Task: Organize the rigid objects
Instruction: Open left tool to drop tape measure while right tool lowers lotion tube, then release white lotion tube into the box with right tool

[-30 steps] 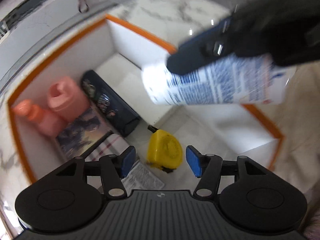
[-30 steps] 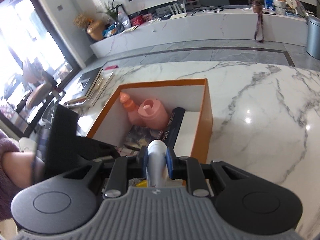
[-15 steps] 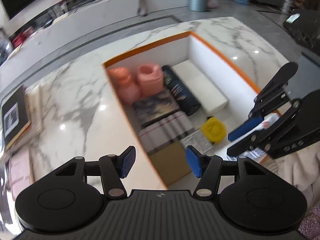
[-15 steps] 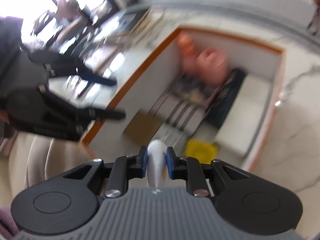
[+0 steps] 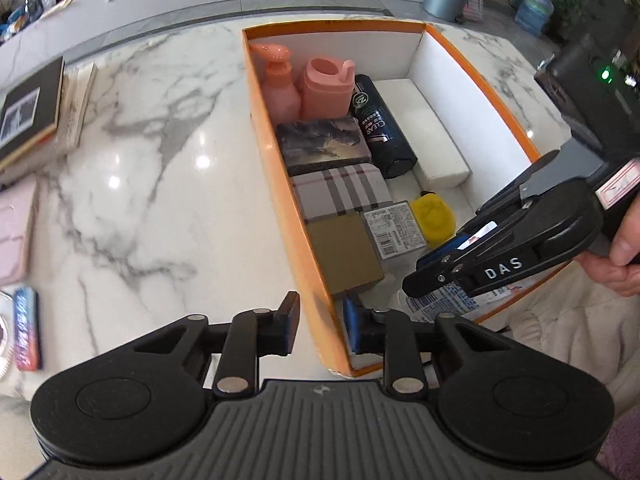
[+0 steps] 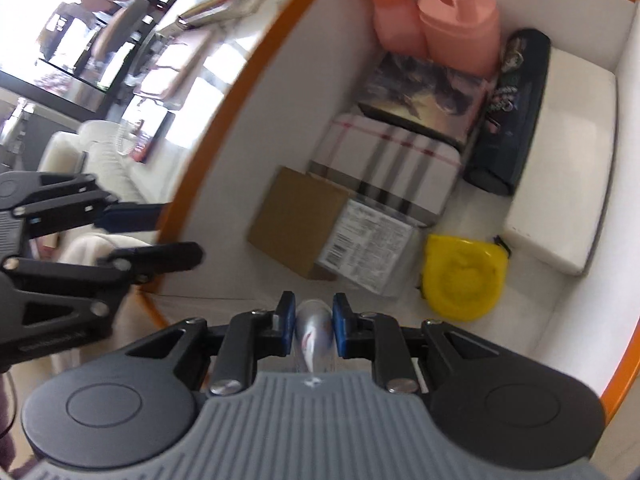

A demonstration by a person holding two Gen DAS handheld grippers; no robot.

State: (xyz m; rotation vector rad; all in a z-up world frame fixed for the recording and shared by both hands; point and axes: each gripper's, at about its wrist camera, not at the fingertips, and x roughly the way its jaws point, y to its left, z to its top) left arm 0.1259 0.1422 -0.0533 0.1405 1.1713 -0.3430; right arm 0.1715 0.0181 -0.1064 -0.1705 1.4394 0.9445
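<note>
Pinching a white tube (image 6: 314, 334) between its blue pads, the right gripper (image 6: 314, 320) reaches down into the near end of the orange-rimmed box (image 5: 276, 184), the tube's printed body showing under the claw in the left wrist view (image 5: 444, 300). The left gripper (image 5: 320, 322) hangs with its fingers spread and nothing between them, one finger on each side of the box's near left wall. Inside the box, a pink pump bottle (image 5: 280, 84) and a pink jug (image 5: 326, 88) stand at the far end, with a dark cylinder (image 5: 380, 128) lying beside them. Along the left wall sit a picture-covered box (image 5: 322, 144), a plaid box (image 5: 340, 192) and a brown carton (image 5: 344, 252). A labelled packet (image 5: 394, 228) touches the carton, and a yellow tape measure (image 6: 464, 276) lies just beside it. A white block (image 5: 424, 128) lies along the right wall. Books (image 5: 32, 108) rest on the marble table (image 5: 160, 184).
</note>
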